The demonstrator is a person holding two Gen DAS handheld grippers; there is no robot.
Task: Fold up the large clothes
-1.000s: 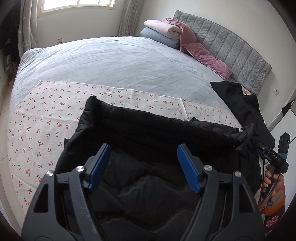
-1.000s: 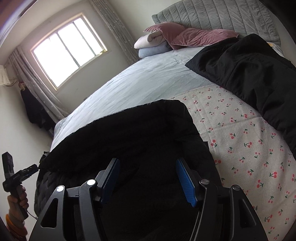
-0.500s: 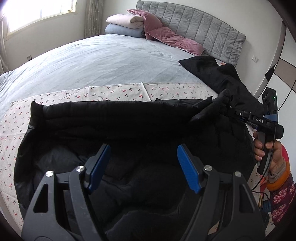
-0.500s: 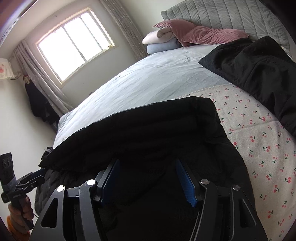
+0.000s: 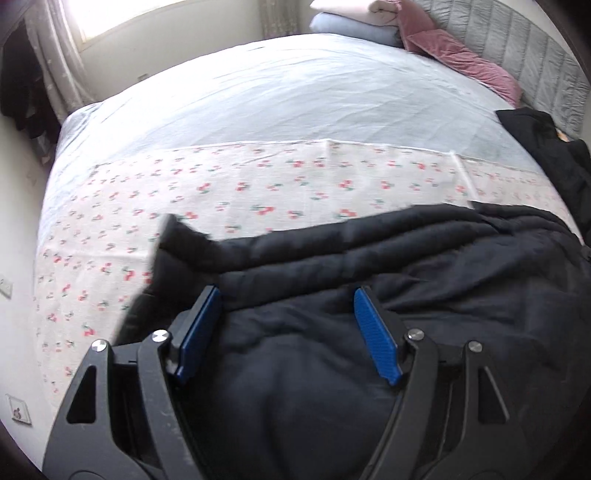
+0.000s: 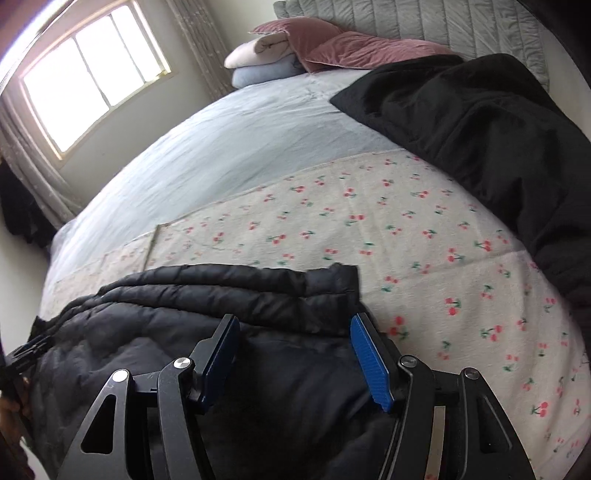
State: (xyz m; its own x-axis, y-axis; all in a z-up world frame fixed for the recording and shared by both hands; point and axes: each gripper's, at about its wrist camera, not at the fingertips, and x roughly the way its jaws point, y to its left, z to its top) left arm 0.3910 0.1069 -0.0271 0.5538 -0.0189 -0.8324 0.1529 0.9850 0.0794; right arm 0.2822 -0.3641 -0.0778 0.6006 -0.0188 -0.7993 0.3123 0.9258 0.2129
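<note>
Left wrist view: the left gripper hangs over a black quilted jacket, its blue pads spread wide with nothing between them. The jacket lies at the near edge of the bed, on a cherry-print cloth, with one corner sticking out to the left over the cloth. This view alone shows the cloth's bare stretch to the left of the jacket and the wall beyond the bed's left side.

Right wrist view: the right gripper is likewise released, jaws apart above the jacket. Only here is the jacket's right-hand end seen, stopping just beside the right pad, with open cherry-print cloth beyond it. A second black garment sprawls over the far right of the bed, well apart from the jacket; the left view catches only its edge. The window appears whole in this view.

Both views: past the cloth's far hem the pale blue bedspread runs unoccupied to the stacked pillows at the grey headboard.
</note>
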